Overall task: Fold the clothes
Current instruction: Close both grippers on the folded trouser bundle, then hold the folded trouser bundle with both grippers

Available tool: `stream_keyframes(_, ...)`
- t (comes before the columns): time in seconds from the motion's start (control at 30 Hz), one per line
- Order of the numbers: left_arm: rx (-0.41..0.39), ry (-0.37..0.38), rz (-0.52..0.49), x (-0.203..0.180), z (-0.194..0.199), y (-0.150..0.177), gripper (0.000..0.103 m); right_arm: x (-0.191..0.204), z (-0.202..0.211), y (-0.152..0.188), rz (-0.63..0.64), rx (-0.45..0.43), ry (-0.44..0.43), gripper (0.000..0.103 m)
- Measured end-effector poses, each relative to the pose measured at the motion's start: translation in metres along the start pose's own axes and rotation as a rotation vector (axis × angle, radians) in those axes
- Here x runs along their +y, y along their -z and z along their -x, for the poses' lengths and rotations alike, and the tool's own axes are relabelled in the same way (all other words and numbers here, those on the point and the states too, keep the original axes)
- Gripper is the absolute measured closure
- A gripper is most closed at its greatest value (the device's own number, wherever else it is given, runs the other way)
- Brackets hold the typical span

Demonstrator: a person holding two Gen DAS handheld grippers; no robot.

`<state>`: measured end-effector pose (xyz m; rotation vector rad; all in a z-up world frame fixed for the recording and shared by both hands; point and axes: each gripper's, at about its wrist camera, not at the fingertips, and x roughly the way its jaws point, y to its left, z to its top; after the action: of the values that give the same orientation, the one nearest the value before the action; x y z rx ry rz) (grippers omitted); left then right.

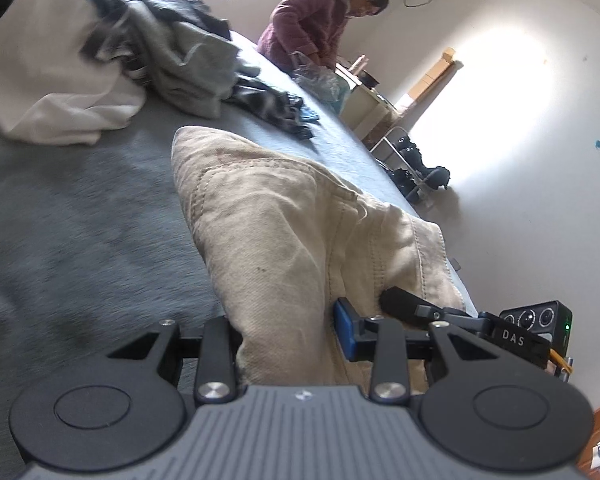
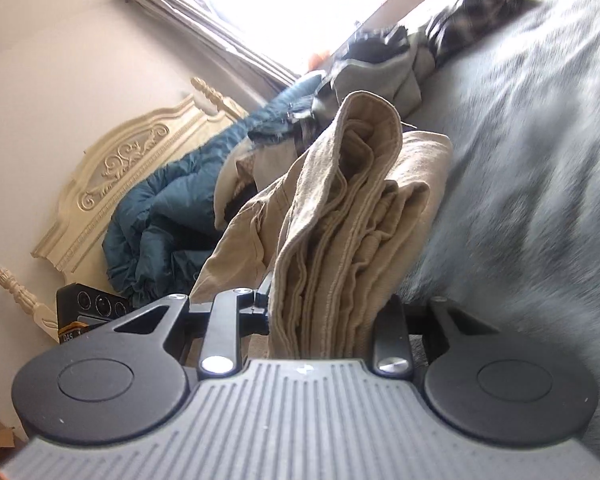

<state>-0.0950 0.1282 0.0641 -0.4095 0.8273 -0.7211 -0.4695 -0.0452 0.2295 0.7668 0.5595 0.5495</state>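
Gripping the beige trousers [image 1: 268, 216] at lower centre, left claw [image 1: 288, 344] and right claw [image 2: 324, 320] each clamp stacked layers, keeping the fold aligned above the bed [image 1: 80, 220].

Your beige trousers [image 1: 268, 216] are thick, stitched cotton, folded into several layers whose stacked edges [image 2: 340, 248] face you. They're lifted at your end and slope down to the grey bed cover [image 1: 80, 220], near the loose pile of grey and white clothes [image 1: 140, 52].
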Motion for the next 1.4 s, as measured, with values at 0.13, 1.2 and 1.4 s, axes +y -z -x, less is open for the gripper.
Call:
stream_keyframes(0.13, 0.006, 0.004, -0.022, -0.023, -0.017, 0.000, 0.067, -0.009, 0.022, -0.007, 0.008, -0.045, -0.006, 0.075)
stream_keyframes(1.2, 0.079, 0.070, -0.095, -0.101, -0.076, 0.013, 0.069, -0.045, 0.112, -0.010, -0.063, -0.186, 0.072, 0.075)
stream_keyframes(1.4, 0.076, 0.050, -0.117, -0.128, -0.077, 0.018, 0.069, -0.051, 0.132, -0.010, -0.078, -0.205, 0.045, 0.075)
